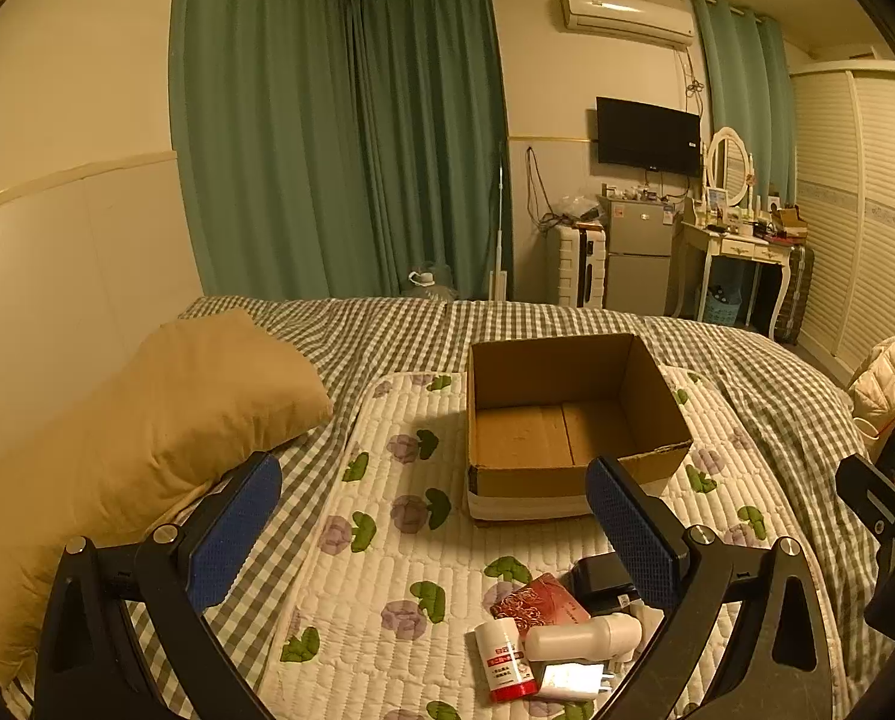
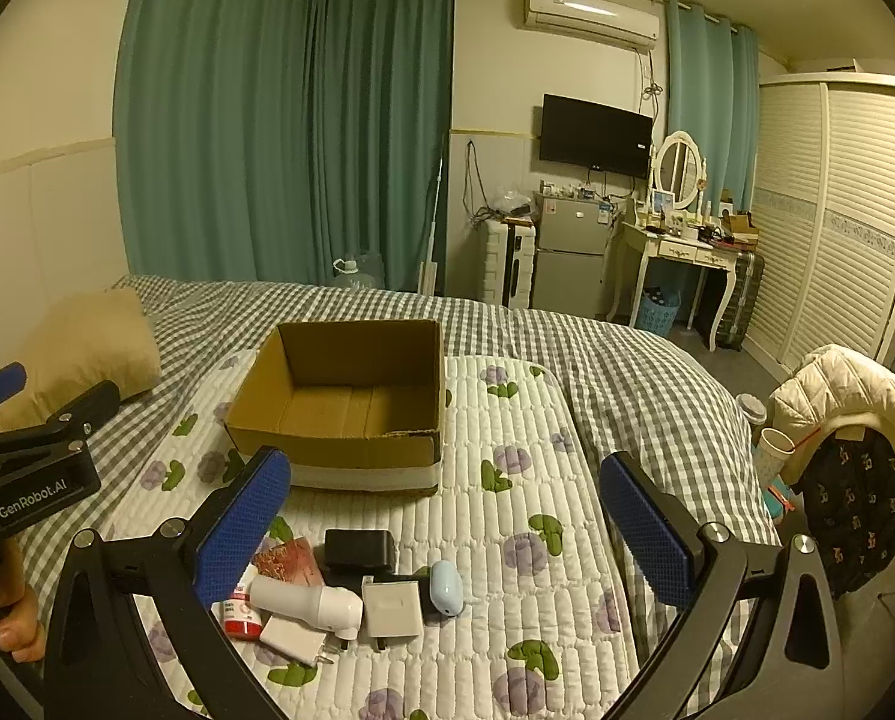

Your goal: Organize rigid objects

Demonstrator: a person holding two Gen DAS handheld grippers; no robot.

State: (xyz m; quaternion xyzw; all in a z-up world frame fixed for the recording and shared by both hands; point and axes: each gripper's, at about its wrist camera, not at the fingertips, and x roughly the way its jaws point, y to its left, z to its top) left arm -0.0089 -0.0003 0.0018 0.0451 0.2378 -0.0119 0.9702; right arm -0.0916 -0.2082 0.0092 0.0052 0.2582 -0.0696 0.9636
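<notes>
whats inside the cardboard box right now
Nothing shows inside the cardboard box: both views show only its bare brown floor and inner walls. The strip of floor just behind its near wall is hidden. The small items lie outside, on the quilted mat.

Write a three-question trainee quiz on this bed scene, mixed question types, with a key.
1. True or false: the cardboard box is empty.
2. Which lies nearest the box: A) black adapter B) pale blue oval gadget C) red-capped bottle?
3. Fill in: the jaws of the left gripper and right gripper are both ____.

Key: 1 true; 2 A; 3 open.
</notes>
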